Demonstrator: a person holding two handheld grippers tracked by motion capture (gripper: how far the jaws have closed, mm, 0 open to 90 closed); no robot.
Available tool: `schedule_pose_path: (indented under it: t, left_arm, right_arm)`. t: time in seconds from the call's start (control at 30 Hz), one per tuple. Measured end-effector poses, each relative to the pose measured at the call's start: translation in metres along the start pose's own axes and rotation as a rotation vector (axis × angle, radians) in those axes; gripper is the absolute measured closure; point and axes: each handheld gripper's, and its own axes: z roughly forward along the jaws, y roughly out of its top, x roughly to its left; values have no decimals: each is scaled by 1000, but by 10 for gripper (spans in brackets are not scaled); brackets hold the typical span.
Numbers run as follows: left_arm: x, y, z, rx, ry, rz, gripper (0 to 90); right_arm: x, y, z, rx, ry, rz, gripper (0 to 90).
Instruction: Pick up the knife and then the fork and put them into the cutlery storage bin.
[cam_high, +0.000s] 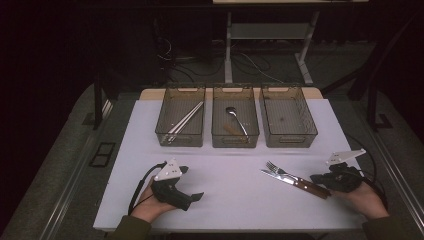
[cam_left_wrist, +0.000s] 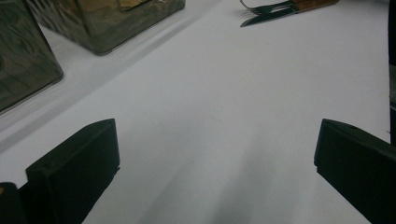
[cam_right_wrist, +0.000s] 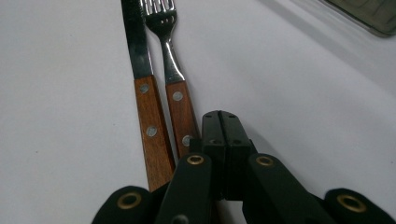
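A wood-handled knife (cam_high: 289, 180) and a matching fork (cam_high: 278, 169) lie side by side on the white table (cam_high: 230, 200), at the right front, tips pointing left and away. In the right gripper view, the knife (cam_right_wrist: 148, 116) and fork (cam_right_wrist: 180, 100) run up the picture. My right gripper (cam_right_wrist: 222, 119) is shut, its jaws pressed together just right of the fork's handle, with nothing seen between them. From above, my right gripper (cam_high: 320, 180) sits at the handle ends. My left gripper (cam_high: 192, 184) rests at the left front, open and empty; its jaws stand wide apart over bare table (cam_left_wrist: 217, 130).
Three clear bins stand in a row at the back. The left bin (cam_high: 162, 127) holds long metal sticks, the middle bin (cam_high: 216, 135) a spoon, and the right bin (cam_high: 310, 127) looks bare. Cables trail from both grippers. The table's front edge is near both hands.
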Motion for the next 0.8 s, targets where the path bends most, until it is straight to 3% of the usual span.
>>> schedule_pose_path:
  t: [0.67,0.8]
  left_arm:
    - [0,0,0,0,-3,2,0]
    - [0,0,1,1,-4,0,0]
  right_arm:
    - [6,2,-5,13,34,-12,898]
    - [9,9,-11,-19,34,-36,898]
